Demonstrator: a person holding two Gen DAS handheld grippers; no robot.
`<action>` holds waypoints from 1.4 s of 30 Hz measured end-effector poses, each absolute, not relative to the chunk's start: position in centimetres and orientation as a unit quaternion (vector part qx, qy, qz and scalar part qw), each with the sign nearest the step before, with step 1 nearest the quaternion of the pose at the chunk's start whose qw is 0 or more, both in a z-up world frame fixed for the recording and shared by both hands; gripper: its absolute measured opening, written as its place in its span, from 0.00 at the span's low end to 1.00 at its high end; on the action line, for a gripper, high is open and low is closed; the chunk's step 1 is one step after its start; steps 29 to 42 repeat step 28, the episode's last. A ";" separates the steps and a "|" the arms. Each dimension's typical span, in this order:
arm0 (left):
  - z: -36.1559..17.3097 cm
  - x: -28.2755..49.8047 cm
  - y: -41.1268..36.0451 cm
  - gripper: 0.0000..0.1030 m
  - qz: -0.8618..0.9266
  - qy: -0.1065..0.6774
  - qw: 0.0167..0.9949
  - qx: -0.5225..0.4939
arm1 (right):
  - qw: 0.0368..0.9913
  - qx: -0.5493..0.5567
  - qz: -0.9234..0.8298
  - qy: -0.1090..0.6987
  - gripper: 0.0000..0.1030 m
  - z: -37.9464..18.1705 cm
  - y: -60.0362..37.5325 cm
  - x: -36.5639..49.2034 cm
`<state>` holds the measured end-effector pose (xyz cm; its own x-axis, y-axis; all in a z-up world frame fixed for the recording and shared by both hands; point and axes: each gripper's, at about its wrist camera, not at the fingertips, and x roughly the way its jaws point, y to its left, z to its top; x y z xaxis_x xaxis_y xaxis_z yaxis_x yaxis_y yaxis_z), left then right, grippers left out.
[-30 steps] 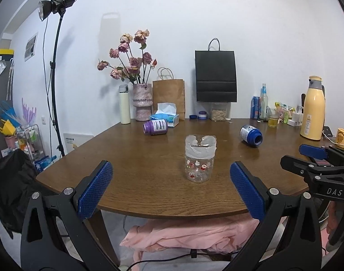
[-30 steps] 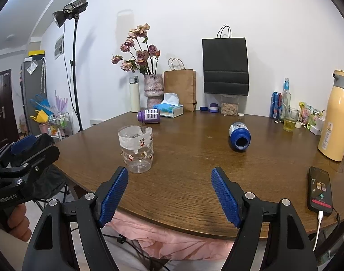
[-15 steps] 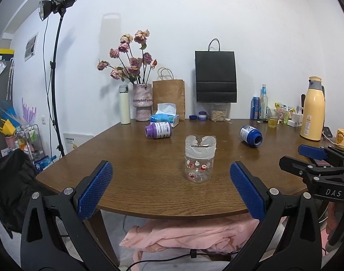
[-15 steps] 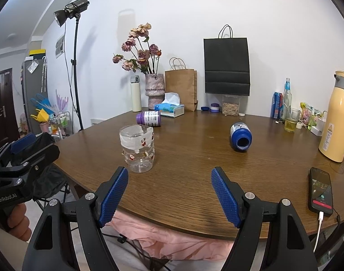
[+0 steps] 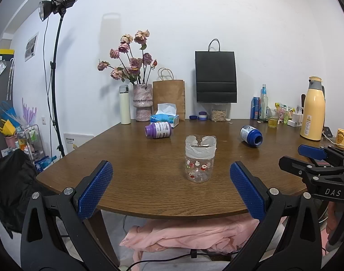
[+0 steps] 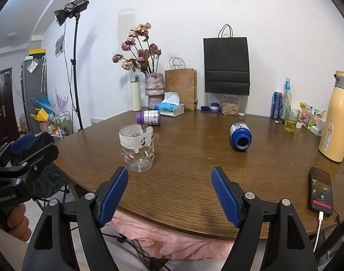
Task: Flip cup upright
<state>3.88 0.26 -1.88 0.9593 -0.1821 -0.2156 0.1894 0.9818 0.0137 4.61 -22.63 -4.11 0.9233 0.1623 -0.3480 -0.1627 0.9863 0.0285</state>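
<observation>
Since a second ago the purple bottle has rolled a little toward me on the table, while both of my grippers have held their place at the near edge. I see the clear cup standing on the wood near that edge, its taped band at the top, touching nothing. My left gripper has its blue pads spread wide and empty, with the cup just ahead, right of centre between them. My right gripper is likewise spread and empty; from its camera the cup sits ahead of the left pad. Behind the cup, well apart, lie the purple bottle and a blue bottle on their sides. A phone rests by the right edge, and a yellow thermos stands farther back.
</observation>
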 end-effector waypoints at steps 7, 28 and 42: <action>-1.8 3.9 0.3 1.00 -0.094 0.106 0.990 0.018 | 0.981 -0.001 0.081 0.177 0.78 -4.2 -22.7 4.7; -1.5 4.0 0.4 1.00 -0.090 0.107 0.990 0.015 | 0.981 -0.001 0.080 0.178 0.78 -4.2 -22.8 4.7; -1.5 4.0 0.4 1.00 -0.090 0.107 0.990 0.015 | 0.981 -0.001 0.080 0.178 0.78 -4.2 -22.8 4.7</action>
